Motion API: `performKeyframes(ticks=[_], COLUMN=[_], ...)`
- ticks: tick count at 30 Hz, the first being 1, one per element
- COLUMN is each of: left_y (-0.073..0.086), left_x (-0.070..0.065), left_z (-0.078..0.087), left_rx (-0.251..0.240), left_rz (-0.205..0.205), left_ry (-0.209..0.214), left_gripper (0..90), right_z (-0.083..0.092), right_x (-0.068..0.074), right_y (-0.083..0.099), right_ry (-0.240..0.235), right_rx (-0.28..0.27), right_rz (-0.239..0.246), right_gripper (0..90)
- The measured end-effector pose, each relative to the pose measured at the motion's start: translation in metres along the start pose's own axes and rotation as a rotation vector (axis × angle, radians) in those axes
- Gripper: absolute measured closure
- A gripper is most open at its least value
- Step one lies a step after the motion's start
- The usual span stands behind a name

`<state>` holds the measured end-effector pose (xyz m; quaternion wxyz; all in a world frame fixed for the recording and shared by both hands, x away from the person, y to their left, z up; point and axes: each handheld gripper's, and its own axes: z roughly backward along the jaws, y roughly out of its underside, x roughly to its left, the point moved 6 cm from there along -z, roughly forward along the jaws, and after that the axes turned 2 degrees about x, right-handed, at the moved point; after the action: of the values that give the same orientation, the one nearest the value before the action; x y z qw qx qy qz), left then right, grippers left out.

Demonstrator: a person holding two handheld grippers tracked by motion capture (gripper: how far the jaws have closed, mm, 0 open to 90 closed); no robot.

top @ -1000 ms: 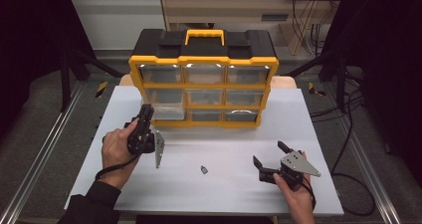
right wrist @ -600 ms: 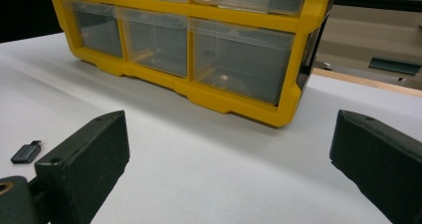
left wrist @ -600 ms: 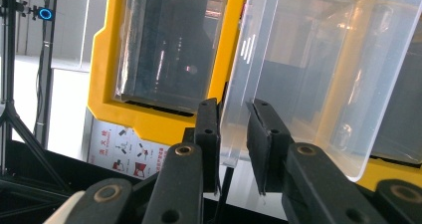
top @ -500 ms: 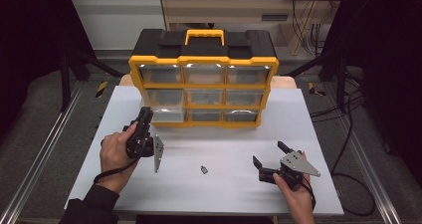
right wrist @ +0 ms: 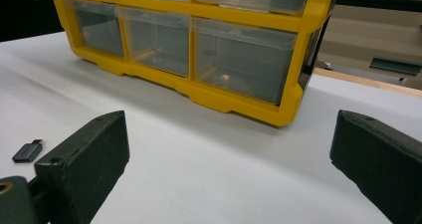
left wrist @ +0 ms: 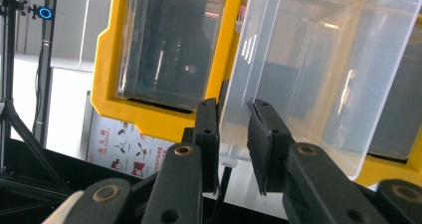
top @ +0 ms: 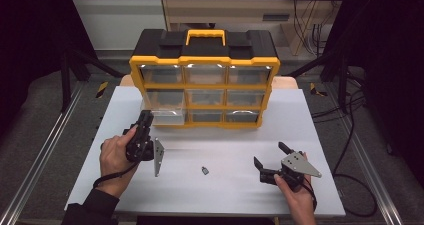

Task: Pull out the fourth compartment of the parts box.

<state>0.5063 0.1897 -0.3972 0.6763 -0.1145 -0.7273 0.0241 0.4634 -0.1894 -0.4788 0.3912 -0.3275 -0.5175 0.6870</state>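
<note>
A yellow and black organizer [top: 205, 60] with clear drawers stands at the back of the white table [top: 120, 105]. Its bottom-left drawer [top: 165, 116] sticks out a little from the frame. My left gripper [top: 146, 116] is shut on that drawer's front lip. In the left gripper view the clear drawer [left wrist: 308, 84] has its lip pinched between the two black jaws of the left gripper [left wrist: 233, 109]. My right gripper [top: 270, 154] rests open at the near right, pointing toward the organizer [right wrist: 234, 20], with nothing inside the right gripper [right wrist: 229, 122].
A small dark part [top: 204, 170] lies on the table between the two hands, and the same small part [right wrist: 27, 151] sits left of the right gripper's jaw. Dark frame rails run along both sides of the table. Cables lie on the floor at the right.
My left hand has shifted slightly toward the near edge while holding the drawer. The right gripper has stayed where it was.
</note>
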Motion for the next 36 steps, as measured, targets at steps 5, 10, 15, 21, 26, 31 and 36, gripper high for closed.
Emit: performKeyframes(ticks=[5, 10, 15, 21, 26, 31, 36], left_y=[0.000, 0.000, -0.001, -0.001, -0.001, -0.001, -0.001], left_x=[0.000, 0.000, 0.002, 0.003, 0.002, 0.001, -0.001], left_z=[0.000, 0.000, 0.002, 0.006, 0.008, 0.009, 0.010], left_rx=[0.002, 0.003, 0.006, 0.006, 0.001, 0.004, 0.006], left_rz=[0.003, 0.011, 0.016, 0.022, 0.028, 0.022, 0.023], left_ry=[0.001, 0.001, -0.001, -0.002, -0.003, -0.002, 0.002], left_gripper=[74.9, 74.7, 74.8, 74.8, 74.8, 74.7, 74.4], right_z=[0.000, 0.000, 0.001, 0.000, 0.000, 0.000, 0.000], right_x=[0.000, 0.000, 0.000, 0.000, 0.001, 0.002, 0.002], right_y=[0.000, 0.000, 0.000, 0.000, 0.000, 0.000, 0.000], right_ry=[-0.001, 0.000, 0.000, -0.001, -0.004, -0.006, -0.006], right_rx=[-0.001, -0.001, -0.002, -0.001, 0.003, 0.003, 0.003], right_rz=[0.001, 0.001, 0.002, 0.003, 0.003, 0.004, 0.003], right_gripper=[2.4, 2.4, 2.4, 2.4, 2.4, 2.4, 2.4])
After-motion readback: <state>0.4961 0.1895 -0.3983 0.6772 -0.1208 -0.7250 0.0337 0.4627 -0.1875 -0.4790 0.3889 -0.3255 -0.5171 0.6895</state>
